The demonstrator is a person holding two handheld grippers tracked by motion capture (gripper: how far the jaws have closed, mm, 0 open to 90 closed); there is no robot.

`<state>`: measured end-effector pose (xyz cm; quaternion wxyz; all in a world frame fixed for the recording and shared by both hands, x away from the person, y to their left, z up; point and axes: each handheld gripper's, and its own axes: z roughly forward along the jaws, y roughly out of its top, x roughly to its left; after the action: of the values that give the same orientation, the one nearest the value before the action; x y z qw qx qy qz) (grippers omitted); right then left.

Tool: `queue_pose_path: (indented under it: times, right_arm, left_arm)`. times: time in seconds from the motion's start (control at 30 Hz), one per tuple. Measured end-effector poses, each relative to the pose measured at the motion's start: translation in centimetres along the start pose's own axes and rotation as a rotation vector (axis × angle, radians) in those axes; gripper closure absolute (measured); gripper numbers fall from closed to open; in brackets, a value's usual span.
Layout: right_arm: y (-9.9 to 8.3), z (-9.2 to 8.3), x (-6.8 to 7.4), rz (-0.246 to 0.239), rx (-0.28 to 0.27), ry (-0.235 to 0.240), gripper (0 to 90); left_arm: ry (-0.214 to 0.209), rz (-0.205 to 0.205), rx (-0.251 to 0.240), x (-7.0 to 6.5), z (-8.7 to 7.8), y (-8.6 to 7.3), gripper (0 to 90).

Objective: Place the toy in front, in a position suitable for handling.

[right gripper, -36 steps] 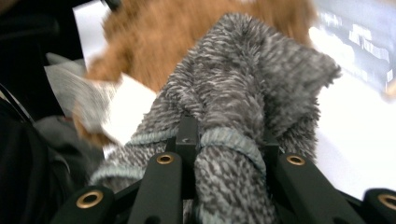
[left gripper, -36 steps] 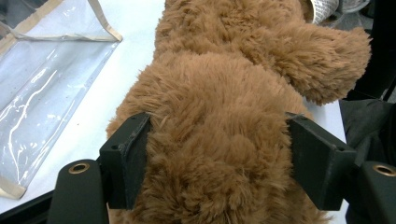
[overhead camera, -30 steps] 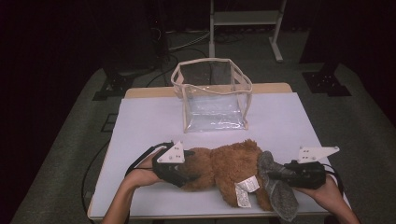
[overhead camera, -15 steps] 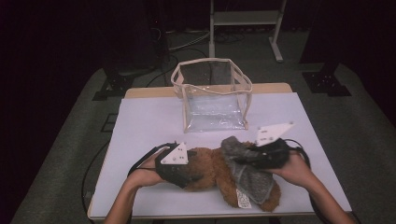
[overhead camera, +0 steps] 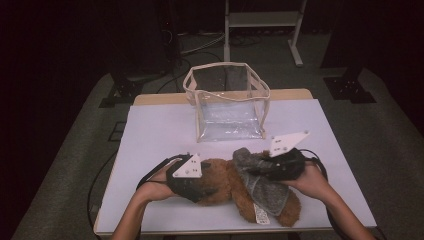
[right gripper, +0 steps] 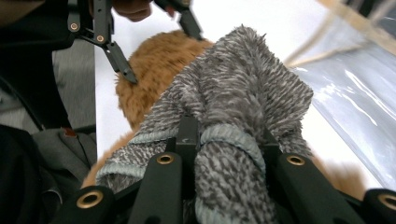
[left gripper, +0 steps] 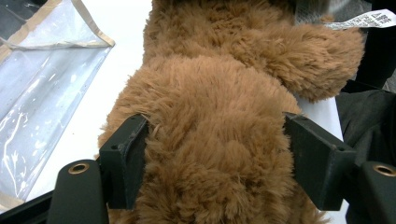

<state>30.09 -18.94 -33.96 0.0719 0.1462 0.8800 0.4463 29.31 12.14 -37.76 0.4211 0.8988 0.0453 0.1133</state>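
Observation:
A brown plush bear [overhead camera: 226, 184] lies on its side near the front of the white table [overhead camera: 160, 130]. My left gripper [overhead camera: 206, 183] is shut on the bear's furry body [left gripper: 215, 140], whose fur bulges between both pads [left gripper: 123, 165]. My right gripper [overhead camera: 254, 168] is shut on a bunched fold of a grey knitted garment [right gripper: 233, 107], held just above the bear's middle. The rest of the grey garment [overhead camera: 265, 189] drapes down over the bear's right half. A white label [overhead camera: 260, 215] sticks out under the bear.
A clear plastic bag with beige trim [overhead camera: 227, 100] stands open-topped at the back middle of the table, just behind both grippers. The table's front edge lies close under the bear. Dark floor, cables and a metal stand surround the table.
My right gripper has moved left and up, carrying the grey garment from the bear's right end to over its middle. The left gripper and the bear have stayed put.

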Motion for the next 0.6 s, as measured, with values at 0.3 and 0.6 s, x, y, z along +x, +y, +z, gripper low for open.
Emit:
queue_pose_path:
  times: [0.3, 0.6]
  right_arm:
    - [-5.2, -3.7, 0.5, 0.101, -0.081, -0.024, 70.7]
    - [-11.1, -4.6, 1.6, 0.212, -0.084, -0.061, 70.8]
  left_arm:
    - [-0.008, -0.001, 0.005, -0.1, -0.2, -0.3, 27.3]
    - [-0.007, -0.013, 0.014, 0.2, -0.2, -0.2, 27.3]
